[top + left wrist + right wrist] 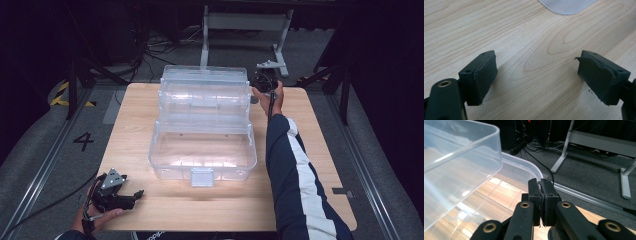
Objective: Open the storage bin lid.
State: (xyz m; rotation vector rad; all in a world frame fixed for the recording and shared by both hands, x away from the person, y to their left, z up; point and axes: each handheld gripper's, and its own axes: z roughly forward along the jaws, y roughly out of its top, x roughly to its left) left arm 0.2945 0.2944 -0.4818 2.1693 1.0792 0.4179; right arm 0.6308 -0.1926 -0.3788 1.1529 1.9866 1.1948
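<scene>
Fingers [541, 192] of the right gripper [540, 185] pressed together beside the clear box [202, 150], seemingly lengthwise left-right; left gripper [537, 72] spread.

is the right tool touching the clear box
Cannot tell. In the right gripper view the shut right tool sits close beside the rim of the clear box, with no plain contact or gap; the high view is too distant to settle it.

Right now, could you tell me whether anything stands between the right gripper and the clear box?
Nothing visible does. The right gripper, jaws shut with nothing between them, sits right beside the far right corner of the clear box, with only open air between them.
</scene>
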